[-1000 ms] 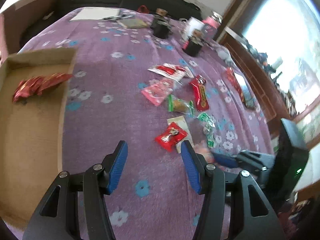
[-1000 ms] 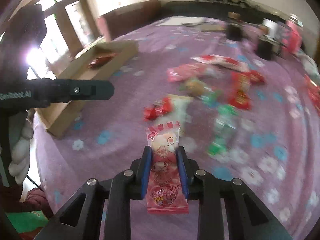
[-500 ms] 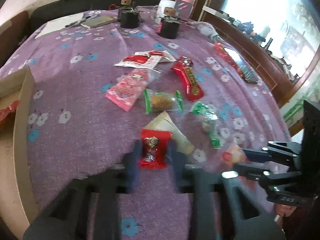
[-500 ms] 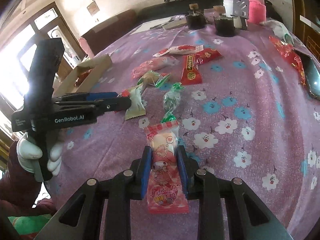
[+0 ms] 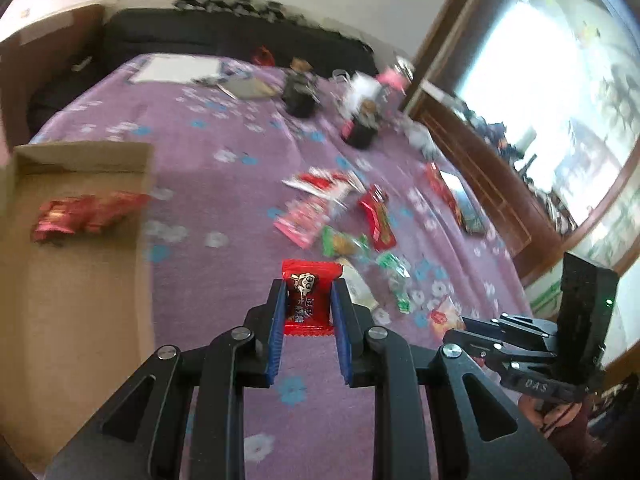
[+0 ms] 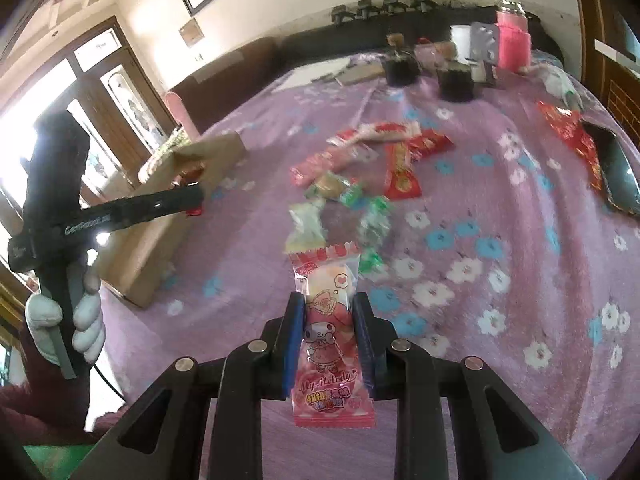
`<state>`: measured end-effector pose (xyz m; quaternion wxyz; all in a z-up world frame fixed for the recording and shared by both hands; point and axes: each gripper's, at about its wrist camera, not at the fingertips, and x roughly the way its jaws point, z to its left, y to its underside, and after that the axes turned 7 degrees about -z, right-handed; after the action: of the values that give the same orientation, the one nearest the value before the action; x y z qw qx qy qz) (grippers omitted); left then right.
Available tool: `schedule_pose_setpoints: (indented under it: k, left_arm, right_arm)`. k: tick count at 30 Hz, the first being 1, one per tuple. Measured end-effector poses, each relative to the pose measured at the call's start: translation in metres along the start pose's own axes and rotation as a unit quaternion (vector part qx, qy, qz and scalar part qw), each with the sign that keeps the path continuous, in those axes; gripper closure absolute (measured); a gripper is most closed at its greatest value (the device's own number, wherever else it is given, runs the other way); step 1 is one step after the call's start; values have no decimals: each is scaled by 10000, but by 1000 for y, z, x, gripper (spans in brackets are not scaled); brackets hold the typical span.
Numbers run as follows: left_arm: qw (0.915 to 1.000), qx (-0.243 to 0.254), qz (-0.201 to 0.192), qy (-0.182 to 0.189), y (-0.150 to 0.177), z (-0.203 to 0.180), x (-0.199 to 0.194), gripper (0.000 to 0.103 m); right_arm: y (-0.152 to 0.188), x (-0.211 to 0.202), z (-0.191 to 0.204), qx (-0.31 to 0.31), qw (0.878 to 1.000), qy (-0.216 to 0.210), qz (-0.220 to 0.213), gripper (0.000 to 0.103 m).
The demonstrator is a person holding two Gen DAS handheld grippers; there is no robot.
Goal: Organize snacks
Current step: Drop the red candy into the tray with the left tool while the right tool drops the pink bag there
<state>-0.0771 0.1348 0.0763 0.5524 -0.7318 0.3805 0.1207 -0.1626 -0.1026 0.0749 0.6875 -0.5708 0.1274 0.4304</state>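
My left gripper (image 5: pixel 308 292) is shut on a small red candy packet (image 5: pixel 307 298), held above the purple flowered cloth (image 5: pixel 224 272). My right gripper (image 6: pixel 329 308) is shut on a pink My Melody snack packet (image 6: pixel 331 336), also held above the cloth. A cardboard box (image 5: pixel 72 264) lies to the left with red packets (image 5: pixel 86 212) inside; it also shows in the right wrist view (image 6: pixel 160 224). Several loose snacks (image 5: pixel 352 232) lie in the middle of the cloth, ahead of both grippers (image 6: pixel 360 184).
Dark cups (image 6: pixel 456 80), a pink bottle (image 6: pixel 514 46) and papers (image 5: pixel 176 70) stand at the far end. A dark phone (image 6: pixel 616 172) and a red packet (image 6: pixel 568 132) lie at the right edge. The other gripper shows at right (image 5: pixel 532 344) and at left (image 6: pixel 120 208).
My left gripper went down onto the red candy packet, closed on it and lifted it. My right gripper has kept hold of the pink packet throughout.
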Motion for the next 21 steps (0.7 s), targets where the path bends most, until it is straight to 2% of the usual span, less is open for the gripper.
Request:
schedule_pose_setpoints:
  k: [4, 6, 11, 17, 21]
  left_arm:
    - [9988, -176, -228, -386, -12, 38, -31, 83]
    - [9963, -239, -302, -766, -20, 62, -43, 83]
    - [9895, -468, -282, -1339, -35, 121, -49, 83]
    - [9835, -964, -126, -1527, -46, 179, -33, 83]
    - [9815, -1044, 42, -1604, -47, 197, -13, 83]
  right_arm:
    - [-20, 12, 22, 80, 9993, -368, 29, 78]
    - [-31, 22, 39, 25, 9985, -542, 59, 78]
    - [-58, 52, 82, -158, 9961, -860, 150, 78]
    - [-98, 106, 131, -214, 9931, -1111, 317, 78]
    - [-126, 144, 160, -321, 9928, -1087, 378, 78]
